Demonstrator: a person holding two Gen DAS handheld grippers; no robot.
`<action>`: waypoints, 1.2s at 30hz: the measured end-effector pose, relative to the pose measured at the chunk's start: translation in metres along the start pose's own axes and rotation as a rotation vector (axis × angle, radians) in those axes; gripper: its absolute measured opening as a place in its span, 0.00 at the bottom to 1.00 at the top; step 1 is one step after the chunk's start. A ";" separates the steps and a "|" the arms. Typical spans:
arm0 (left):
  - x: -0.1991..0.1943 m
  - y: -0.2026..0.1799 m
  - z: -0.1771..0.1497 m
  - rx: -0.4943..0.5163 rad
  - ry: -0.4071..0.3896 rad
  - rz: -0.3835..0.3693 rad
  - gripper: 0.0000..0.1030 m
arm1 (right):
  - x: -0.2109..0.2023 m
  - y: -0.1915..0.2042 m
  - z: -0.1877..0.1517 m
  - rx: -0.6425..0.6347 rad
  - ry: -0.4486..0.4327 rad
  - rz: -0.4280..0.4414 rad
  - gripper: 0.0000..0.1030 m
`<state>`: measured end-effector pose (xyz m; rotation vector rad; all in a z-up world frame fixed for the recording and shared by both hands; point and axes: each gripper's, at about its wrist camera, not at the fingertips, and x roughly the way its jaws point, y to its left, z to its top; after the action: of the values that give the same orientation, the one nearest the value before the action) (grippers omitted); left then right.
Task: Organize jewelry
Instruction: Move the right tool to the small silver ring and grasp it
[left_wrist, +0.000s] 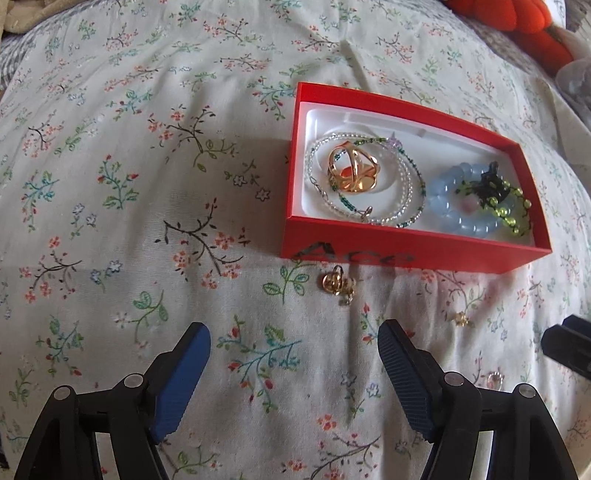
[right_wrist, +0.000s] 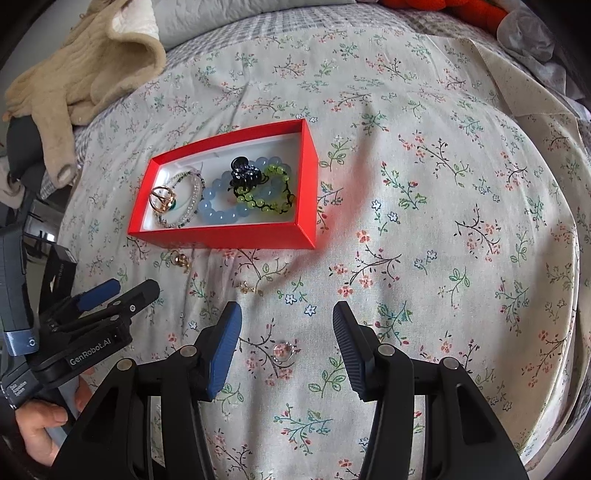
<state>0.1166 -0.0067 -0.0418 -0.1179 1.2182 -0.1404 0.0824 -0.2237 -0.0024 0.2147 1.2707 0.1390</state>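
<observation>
A red box (left_wrist: 406, 245) (right_wrist: 221, 236) lies on the floral sheet. In it are a gold ring (left_wrist: 351, 171), a clear-and-green beaded strand (left_wrist: 408, 177), a blue bead bracelet (left_wrist: 467, 223), a green bead bracelet (left_wrist: 511, 214) and a black clip (left_wrist: 491, 182). In front of the box lie a gold earring (left_wrist: 338, 286) (right_wrist: 181, 260) and a small gold piece (left_wrist: 461, 319) (right_wrist: 247, 288). My left gripper (left_wrist: 294, 328) (right_wrist: 125, 290) is open and empty, just short of the earring. My right gripper (right_wrist: 287, 308) is open over a silver ring (right_wrist: 282, 350) (left_wrist: 495, 378); its pads stand clear of it.
A beige knitted cloth (right_wrist: 74, 74) lies bunched at the far left. An orange plush thing (left_wrist: 517, 22) sits at the far right corner. A hand (right_wrist: 37, 424) holds the left gripper's handle. The floral sheet (right_wrist: 443, 221) stretches to the right of the box.
</observation>
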 end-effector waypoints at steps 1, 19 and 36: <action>0.002 0.001 0.001 -0.010 -0.001 -0.014 0.73 | 0.001 0.000 0.000 0.004 0.003 0.000 0.53; 0.030 -0.013 0.021 -0.064 -0.031 -0.052 0.00 | 0.017 0.000 0.006 0.024 0.032 -0.004 0.53; -0.001 0.009 0.009 -0.067 -0.020 -0.095 0.00 | 0.036 0.001 0.000 -0.018 0.095 -0.001 0.53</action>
<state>0.1253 0.0024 -0.0398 -0.2350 1.1977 -0.1806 0.0930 -0.2151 -0.0360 0.1934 1.3638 0.1614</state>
